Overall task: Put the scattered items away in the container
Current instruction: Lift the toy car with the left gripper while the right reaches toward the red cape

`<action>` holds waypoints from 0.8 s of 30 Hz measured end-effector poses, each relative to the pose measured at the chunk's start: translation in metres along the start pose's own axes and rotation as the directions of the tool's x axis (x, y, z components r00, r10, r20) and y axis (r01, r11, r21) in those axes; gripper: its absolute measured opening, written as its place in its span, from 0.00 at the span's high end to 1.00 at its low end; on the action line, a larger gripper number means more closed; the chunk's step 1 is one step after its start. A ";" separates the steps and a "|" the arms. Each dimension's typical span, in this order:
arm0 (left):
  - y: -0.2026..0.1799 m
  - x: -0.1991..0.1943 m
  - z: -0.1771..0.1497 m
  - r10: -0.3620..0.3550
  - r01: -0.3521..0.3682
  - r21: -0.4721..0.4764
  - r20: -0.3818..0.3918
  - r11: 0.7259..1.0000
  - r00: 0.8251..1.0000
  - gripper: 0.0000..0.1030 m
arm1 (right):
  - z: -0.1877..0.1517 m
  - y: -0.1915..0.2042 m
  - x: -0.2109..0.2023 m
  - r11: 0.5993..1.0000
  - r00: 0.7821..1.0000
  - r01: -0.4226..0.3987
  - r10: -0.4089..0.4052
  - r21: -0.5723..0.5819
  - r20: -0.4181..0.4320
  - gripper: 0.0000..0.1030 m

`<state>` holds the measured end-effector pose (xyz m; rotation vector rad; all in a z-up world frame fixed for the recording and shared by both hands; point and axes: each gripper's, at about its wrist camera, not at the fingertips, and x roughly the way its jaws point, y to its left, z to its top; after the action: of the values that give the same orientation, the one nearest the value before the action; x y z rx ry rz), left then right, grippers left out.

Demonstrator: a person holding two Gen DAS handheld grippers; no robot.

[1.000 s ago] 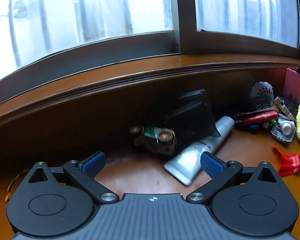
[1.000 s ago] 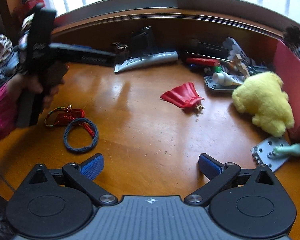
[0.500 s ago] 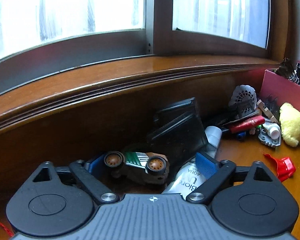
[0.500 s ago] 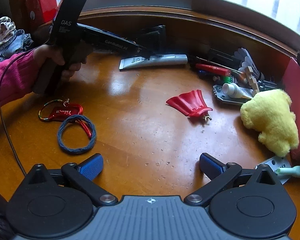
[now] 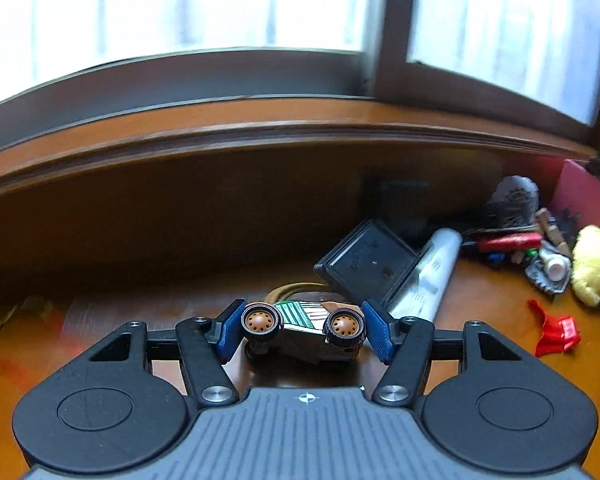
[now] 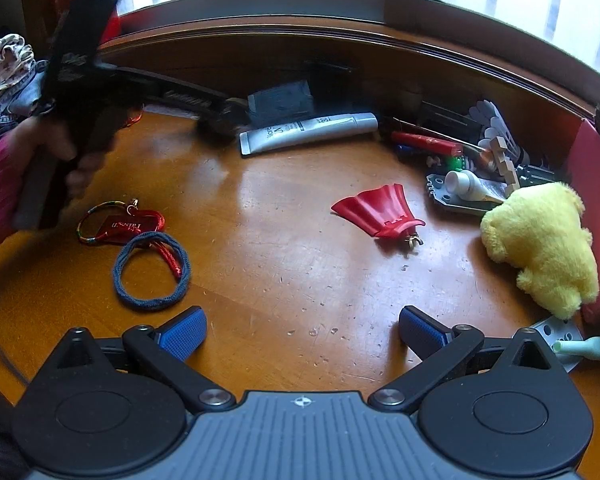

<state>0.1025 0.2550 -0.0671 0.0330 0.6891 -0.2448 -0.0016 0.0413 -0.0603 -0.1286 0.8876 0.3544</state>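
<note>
Left tongs (image 5: 303, 330) pinch toy car (image 5: 304, 330) by its ends — keep squeeze firm, lift level toward red container (image 5: 584, 196) far right; right tongs (image 6: 302, 334) gape empty.

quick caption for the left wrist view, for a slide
Left gripper closed around a toy car near the sill, with a silver tube and black case behind.

Toy car (image 5: 304, 330) btwn left claw (image 5: 303, 330) pads; tube (image 5: 424, 280) behind-right.
</note>
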 end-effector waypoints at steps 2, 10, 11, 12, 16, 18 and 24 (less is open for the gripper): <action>0.002 -0.011 -0.007 0.033 -0.034 -0.051 -0.011 0.998 0.999 0.40 | 0.000 0.000 0.000 1.000 1.000 0.000 0.000 0.000 0.003 0.00; -0.005 -0.037 -0.032 0.113 -0.116 -0.080 -0.041 0.990 0.993 0.39 | -0.003 0.001 0.001 1.000 1.000 0.002 -0.002 -0.004 0.026 0.00; -0.007 -0.037 -0.034 0.116 -0.118 -0.082 -0.039 0.990 0.993 0.37 | -0.003 0.001 0.001 1.000 1.000 0.002 -0.002 -0.005 0.029 0.00; -0.008 -0.038 -0.036 0.118 -0.121 -0.083 -0.036 0.989 0.992 0.36 | -0.004 0.001 0.001 1.000 0.999 0.003 -0.002 -0.006 0.033 0.00; -0.012 -0.033 -0.035 0.120 -0.122 -0.096 -0.020 0.988 0.993 0.32 | -0.004 0.000 0.002 1.000 0.999 0.002 -0.002 -0.007 0.049 0.00; -0.014 -0.034 -0.036 0.128 -0.129 -0.097 -0.017 0.987 0.992 0.31 | -0.005 0.000 0.003 1.000 0.998 0.002 -0.001 -0.008 0.056 0.00; -0.016 -0.037 -0.038 0.137 -0.137 -0.108 -0.015 0.985 0.991 0.31 | 0.000 0.000 0.004 1.000 0.998 0.020 -0.021 0.012 0.057 0.01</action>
<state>0.0477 0.2516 -0.0722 -0.0226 0.7038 -0.0749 0.0011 0.0428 -0.0635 -0.1163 0.8316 0.3321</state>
